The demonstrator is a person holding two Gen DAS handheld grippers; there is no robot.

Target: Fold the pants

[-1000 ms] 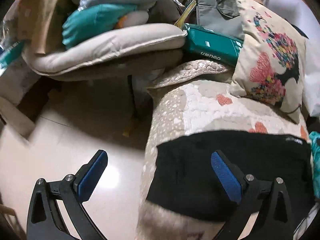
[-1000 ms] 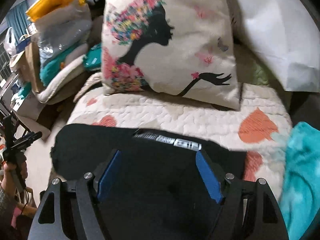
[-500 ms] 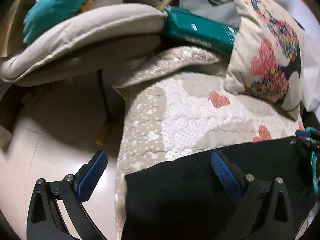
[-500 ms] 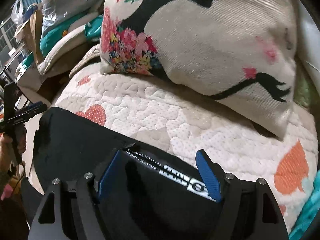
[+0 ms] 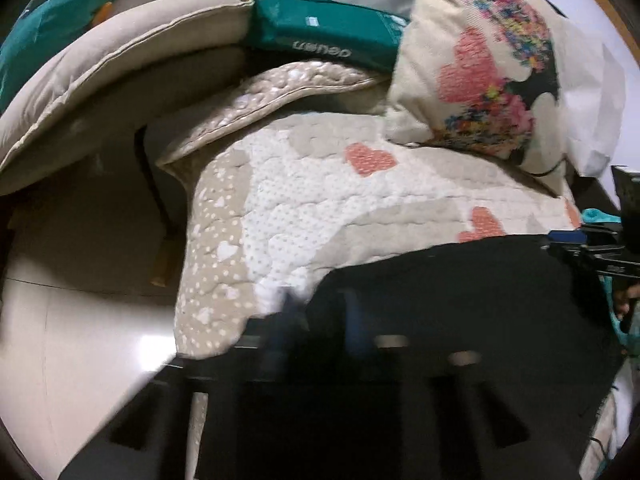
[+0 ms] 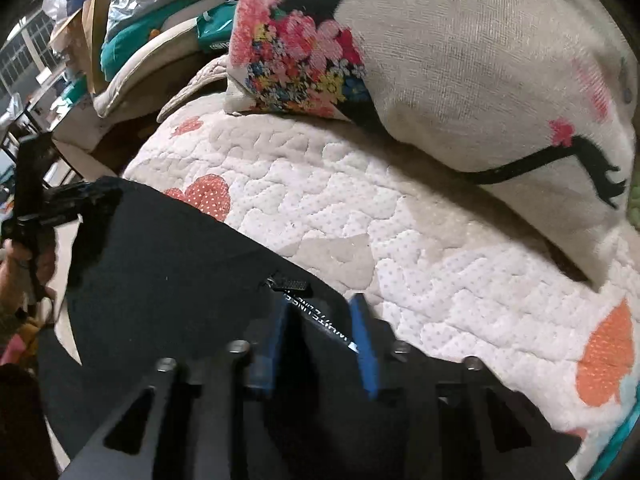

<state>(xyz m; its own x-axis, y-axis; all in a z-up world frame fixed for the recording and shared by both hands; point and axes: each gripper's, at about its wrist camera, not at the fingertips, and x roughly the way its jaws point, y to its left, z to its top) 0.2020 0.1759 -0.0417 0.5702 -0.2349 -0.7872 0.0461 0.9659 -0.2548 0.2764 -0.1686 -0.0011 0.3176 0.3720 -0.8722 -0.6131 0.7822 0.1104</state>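
Note:
The black pants (image 5: 460, 300) lie on a quilted cover with orange hearts (image 5: 320, 200); they also show in the right wrist view (image 6: 168, 264). My left gripper (image 5: 320, 320) is blurred, its blue pads drawn close together at the pants' left edge, closing on the cloth. My right gripper (image 6: 320, 328) has its blue pads nearly together on the waistband with white lettering (image 6: 320, 316). The right gripper shows at the right edge of the left view (image 5: 592, 244); the left gripper shows at the left of the right view (image 6: 52, 204).
A cushion printed with a woman's silhouette and flowers (image 6: 460, 60) leans behind the pants. Stacked beige pads (image 5: 120, 80), a teal package (image 5: 324, 36) and bags pile at the back left. A teal cloth (image 6: 624, 432) lies at the right. Floor tiles (image 5: 80, 340) lie to the left.
Both grippers moved forward and down onto the pants and closed from wide open to nearly shut, the left on the left edge, the right on the waistband.

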